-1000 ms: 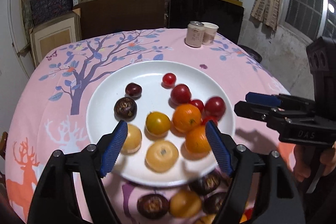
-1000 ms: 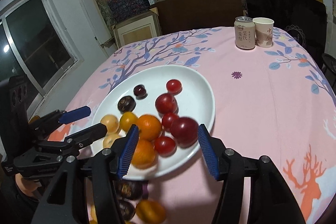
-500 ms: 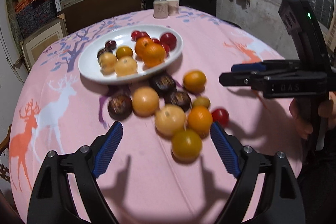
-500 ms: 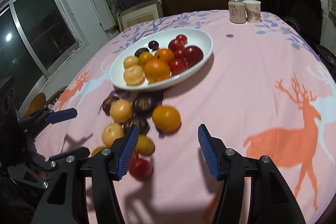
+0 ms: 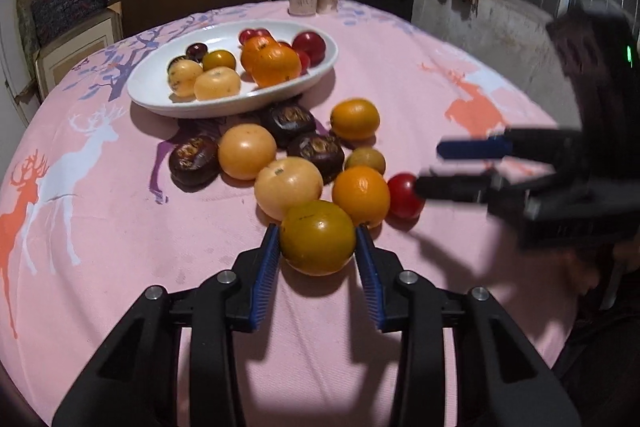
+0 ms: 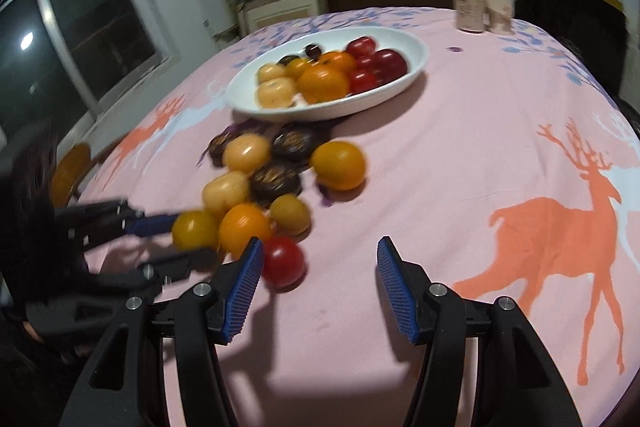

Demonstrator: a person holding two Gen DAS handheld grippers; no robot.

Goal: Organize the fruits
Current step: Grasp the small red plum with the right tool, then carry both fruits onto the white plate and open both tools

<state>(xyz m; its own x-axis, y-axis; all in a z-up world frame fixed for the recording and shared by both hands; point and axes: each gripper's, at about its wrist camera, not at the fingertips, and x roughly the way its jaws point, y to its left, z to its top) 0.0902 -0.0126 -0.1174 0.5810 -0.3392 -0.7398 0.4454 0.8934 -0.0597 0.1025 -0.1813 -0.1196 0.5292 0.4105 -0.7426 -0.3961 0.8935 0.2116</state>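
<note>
Left wrist view: my left gripper (image 5: 317,239) is clamped on a greenish-yellow fruit (image 5: 318,237), both blue pads pressed to its flanks. It sits at the near edge of the loose pile on the pink cloth (image 5: 120,247), touching an orange (image 5: 361,195) behind it. The fruit is close to round, slightly wider than tall, so I get no real long axis; a small dark mark near its top faces up and away from me, which may be the stem end. Its underside and the contact with the cloth are hidden.

Right wrist view: my right gripper (image 6: 318,265) stands open on nothing, only bare cloth between the pads. A red fruit (image 6: 282,261) lies just beside its left pad (image 6: 245,281), though I cannot tell if they touch. Everything here is smeared by motion, so the dark fruits (image 6: 276,181) in the pile are hard to identify.

Beyond the pile the white plate (image 5: 152,95) holds yellow, orange and red fruit, its far side partly hidden by them. A can (image 6: 466,9) and a cup (image 6: 498,13) stand at the far edge.
</note>
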